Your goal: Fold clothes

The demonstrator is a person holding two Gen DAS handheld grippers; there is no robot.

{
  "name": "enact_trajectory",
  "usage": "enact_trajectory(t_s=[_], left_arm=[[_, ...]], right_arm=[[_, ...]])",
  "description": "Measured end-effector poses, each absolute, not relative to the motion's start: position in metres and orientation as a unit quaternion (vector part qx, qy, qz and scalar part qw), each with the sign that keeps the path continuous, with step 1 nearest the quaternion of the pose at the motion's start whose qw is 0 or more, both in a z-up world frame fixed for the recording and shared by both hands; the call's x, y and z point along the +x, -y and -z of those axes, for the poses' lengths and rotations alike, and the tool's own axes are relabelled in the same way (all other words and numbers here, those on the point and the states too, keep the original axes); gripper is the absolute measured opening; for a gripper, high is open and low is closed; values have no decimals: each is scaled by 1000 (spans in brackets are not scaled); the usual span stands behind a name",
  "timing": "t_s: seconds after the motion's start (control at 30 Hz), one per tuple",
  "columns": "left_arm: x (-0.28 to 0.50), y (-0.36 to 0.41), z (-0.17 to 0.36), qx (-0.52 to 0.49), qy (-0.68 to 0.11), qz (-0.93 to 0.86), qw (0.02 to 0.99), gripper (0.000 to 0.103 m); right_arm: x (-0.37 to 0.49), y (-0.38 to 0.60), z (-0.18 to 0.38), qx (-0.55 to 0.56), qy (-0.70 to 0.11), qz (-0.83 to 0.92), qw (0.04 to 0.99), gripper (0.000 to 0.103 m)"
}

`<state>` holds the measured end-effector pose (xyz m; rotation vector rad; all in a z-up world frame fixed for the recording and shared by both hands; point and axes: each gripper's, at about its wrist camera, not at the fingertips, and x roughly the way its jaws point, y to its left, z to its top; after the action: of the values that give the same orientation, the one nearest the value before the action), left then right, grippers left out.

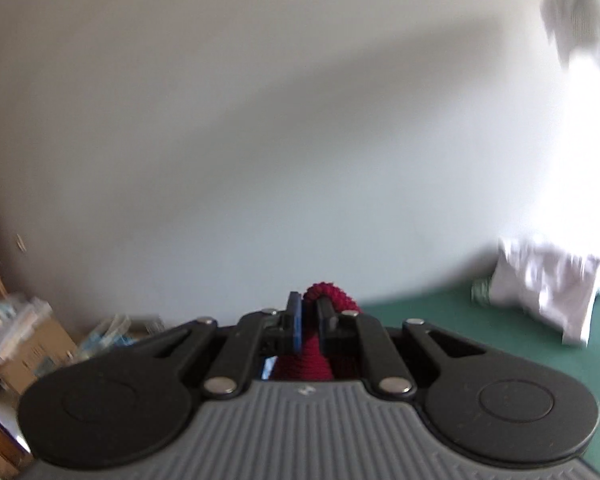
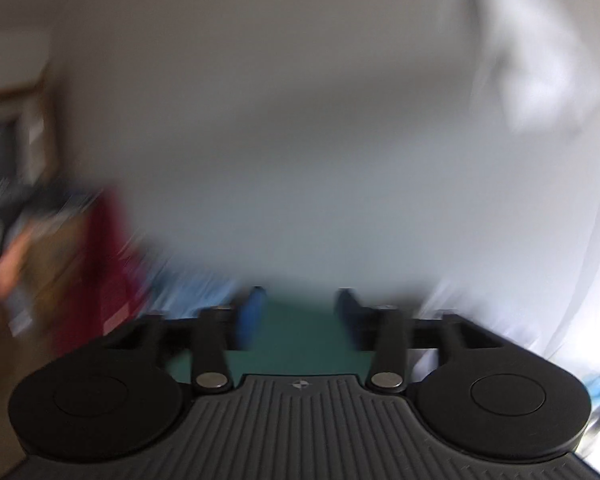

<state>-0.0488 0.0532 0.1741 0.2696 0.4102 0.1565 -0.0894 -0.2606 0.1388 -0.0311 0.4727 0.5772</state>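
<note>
My left gripper [image 1: 308, 309] is shut on a dark red knitted garment [image 1: 304, 360]; a fold of it bulges above the fingertips and the rest hangs down between the fingers. It is raised and faces a white wall. My right gripper [image 2: 300, 308] is open and empty, with the green table surface [image 2: 300, 344] showing between its fingers. The right wrist view is heavily blurred. A red blur at its left is the hanging garment [image 2: 107, 272], with a hand beside it.
A crumpled white cloth [image 1: 544, 288] lies on the green surface [image 1: 440, 320] at the right. Another white cloth [image 1: 580, 12] hangs at the upper right. Cardboard boxes [image 1: 31, 344] and clutter stand at the lower left by the wall.
</note>
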Motion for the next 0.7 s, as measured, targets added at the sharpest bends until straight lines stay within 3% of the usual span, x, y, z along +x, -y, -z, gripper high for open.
enact_trajectory(t_s=[0.1, 0.27, 0.43, 0.5, 0.53, 0.57, 0.7], left_arm=[[-29, -72, -146, 137, -220, -76, 963, 9], [-12, -98, -130, 138, -226, -74, 961, 10], [-3, -117, -124, 143, -243, -83, 956, 10], [-3, -122, -121, 140, -249, -85, 954, 10], [-3, -123, -119, 140, -251, -86, 954, 10], [-4, -123, -117, 141, -251, -88, 954, 11], [-13, -121, -102, 140, -278, -89, 946, 12]], right_arm=[[-85, 209, -43, -71, -326, -335, 881, 65], [-83, 142, 73, -186, -369, -269, 870, 67], [-64, 138, 112, -117, -412, -237, 872, 66], [-57, 147, 110, -81, -418, -227, 876, 41], [-53, 153, 109, -63, -423, -221, 876, 15], [-49, 162, 106, -38, -428, -210, 878, 8], [-68, 199, 83, 45, -402, -165, 899, 8]])
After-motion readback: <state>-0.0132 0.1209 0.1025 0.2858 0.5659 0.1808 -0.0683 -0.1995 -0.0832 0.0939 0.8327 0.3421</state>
